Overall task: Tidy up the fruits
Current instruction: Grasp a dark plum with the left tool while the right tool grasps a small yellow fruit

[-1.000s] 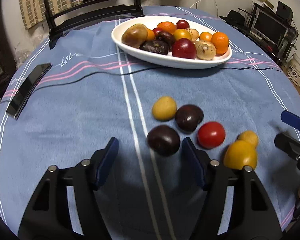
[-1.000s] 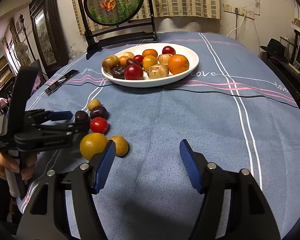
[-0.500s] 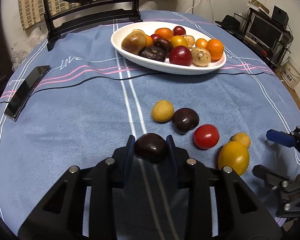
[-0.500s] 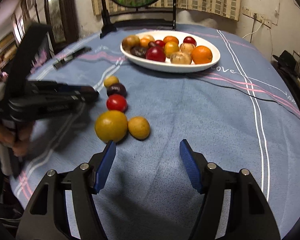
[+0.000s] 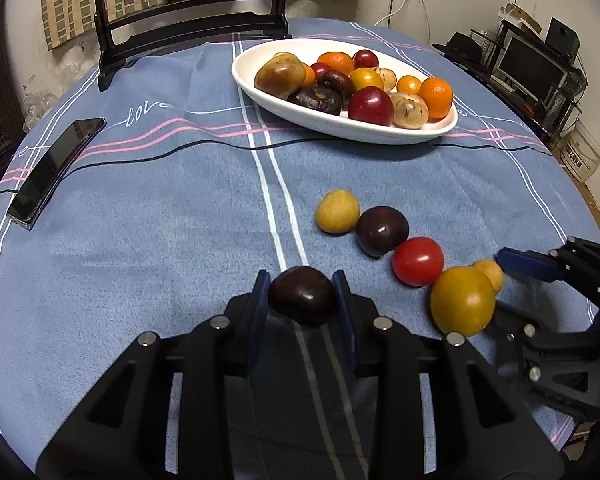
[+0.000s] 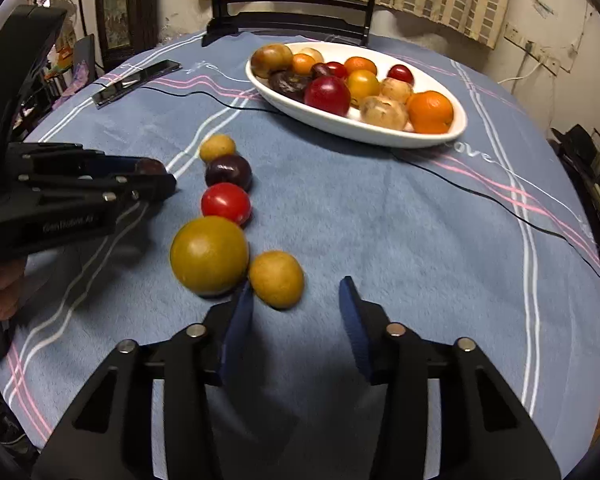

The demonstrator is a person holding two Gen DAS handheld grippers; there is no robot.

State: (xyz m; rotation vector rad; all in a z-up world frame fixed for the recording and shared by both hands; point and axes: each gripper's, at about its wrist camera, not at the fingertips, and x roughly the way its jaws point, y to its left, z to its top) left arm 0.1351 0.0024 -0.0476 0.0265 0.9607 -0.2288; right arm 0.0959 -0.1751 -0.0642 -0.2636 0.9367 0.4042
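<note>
Left gripper (image 5: 302, 294) fingers clamp a glossy dark plum (image 5: 302, 295); right gripper (image 6: 296, 304) fingers, closing, flank a tan fruit (image 6: 276, 279) untouched, both short of the white dish (image 5: 340, 124).

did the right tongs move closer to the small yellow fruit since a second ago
Yes. The right tongs now sit at the small yellow fruit, beside the big yellow fruit; earlier the fruit lay further up-left. They are closing, not yet gripping.
</note>
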